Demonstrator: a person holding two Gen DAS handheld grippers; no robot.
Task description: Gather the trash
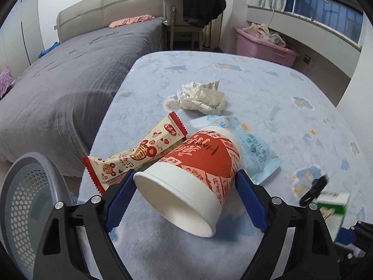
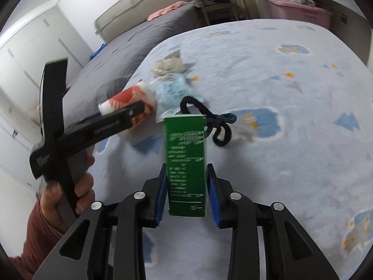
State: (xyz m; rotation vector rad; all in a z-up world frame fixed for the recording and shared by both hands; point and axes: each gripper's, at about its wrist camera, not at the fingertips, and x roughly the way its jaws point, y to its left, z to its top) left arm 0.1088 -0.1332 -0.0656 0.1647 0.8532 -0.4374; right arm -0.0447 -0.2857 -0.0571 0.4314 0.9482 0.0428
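A red and white paper cup (image 1: 193, 163) lies on its side on the light blue blanket (image 1: 291, 88), its mouth toward me. My left gripper (image 1: 186, 172) straddles it, both blue pads touching its sides. A red-and-cream snack wrapper (image 1: 139, 154) lies to its left, a pale blue packet (image 1: 256, 156) behind it, and crumpled paper (image 1: 200, 96) farther back. My right gripper (image 2: 186, 167) is shut on a green carton (image 2: 186, 158), which it holds off the blanket. A black and blue cord loop (image 2: 209, 121) lies just beyond the carton. From the right wrist view, the left gripper (image 2: 126, 114) is at the cup (image 2: 126, 98).
A grey perforated bin (image 1: 25, 198) stands on the floor at the lower left, beside the bed. A second bed with a grey cover (image 1: 81, 70) runs along the left. A chair with dark clothes (image 1: 193, 11) and a pink box (image 1: 263, 44) stand at the back.
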